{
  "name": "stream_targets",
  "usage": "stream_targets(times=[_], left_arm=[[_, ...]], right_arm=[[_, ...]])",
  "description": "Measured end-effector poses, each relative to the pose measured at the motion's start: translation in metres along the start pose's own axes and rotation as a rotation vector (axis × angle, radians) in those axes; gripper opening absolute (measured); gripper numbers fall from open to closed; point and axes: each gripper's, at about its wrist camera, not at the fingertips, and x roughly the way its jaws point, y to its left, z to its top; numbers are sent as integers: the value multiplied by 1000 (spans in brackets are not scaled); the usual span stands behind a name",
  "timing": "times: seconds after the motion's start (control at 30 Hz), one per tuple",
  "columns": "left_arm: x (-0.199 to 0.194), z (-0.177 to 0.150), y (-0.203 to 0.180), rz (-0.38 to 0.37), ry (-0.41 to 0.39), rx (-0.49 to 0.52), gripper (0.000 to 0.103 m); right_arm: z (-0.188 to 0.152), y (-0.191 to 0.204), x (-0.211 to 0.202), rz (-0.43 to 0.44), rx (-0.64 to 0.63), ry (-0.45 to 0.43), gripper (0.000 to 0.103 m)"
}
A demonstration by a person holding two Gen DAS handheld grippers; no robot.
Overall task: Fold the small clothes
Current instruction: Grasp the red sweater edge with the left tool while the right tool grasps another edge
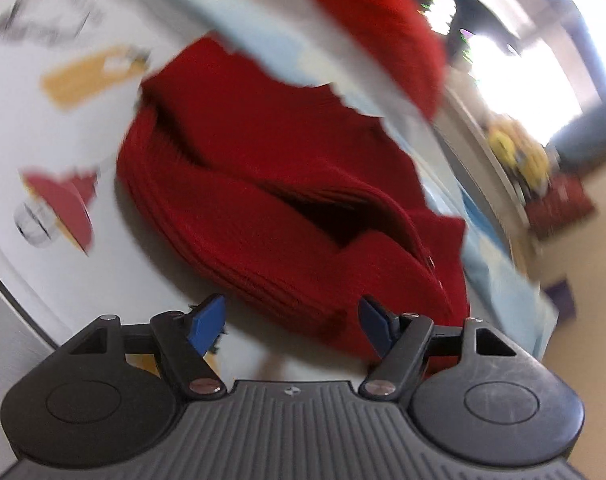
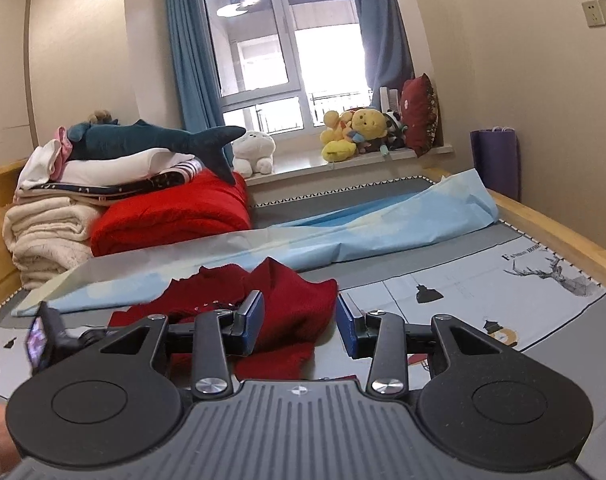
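Red knit sweater [image 1: 271,184] rumpled on printed bed sheet [image 1: 43,128], near pale blue cloth [image 2: 343,232]; left gripper [image 1: 293,326] spread, nothing pinched; right gripper [image 2: 299,326] half-spread, sweater's edge between its pads, unpinched.

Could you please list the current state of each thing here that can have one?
Red knit garment: crumpled, partly folded, lying on the bed.
Left gripper: open, empty, above the garment's edge.
Right gripper: open, nothing pinched, garment lying beyond it.
Blue sheet: rumpled, unfolded across the bed.
Curtains: drawn aside.
Red blanket: folded.
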Motion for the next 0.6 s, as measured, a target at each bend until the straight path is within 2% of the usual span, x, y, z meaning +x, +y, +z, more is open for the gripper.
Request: stream_targets(times=[0.1,0.13,0.17,0.2,0.3,0.37,0.43,0.5,0.6], left_arm=[[22,7,8,8,18,-148,76],[26,9,8,7,15,-161,71],[27,11,8,2,8,-150,48],[26,13,4,5,2,-110,31],[8,19,-8,4,-2,109,17],[-12,19,-11,1,8,286,12],[-35,21,-7,6,25,458,11],[-66,25,6,17,42,582,11],[-113,40,41,51,51,712,11]], right_arm=[[-1,3,2,-6,-28,13,42],[0,5,3,-5,-36,16,42],[0,7,4,-2,-45,16,42],[0,9,6,0,-58,18,42],[0,16,8,-1,-94,13,42],[2,18,11,-3,-97,14,42],[5,21,13,0,-81,7,42],[8,23,17,2,-55,11,40],[10,26,19,-5,-10,6,29]])
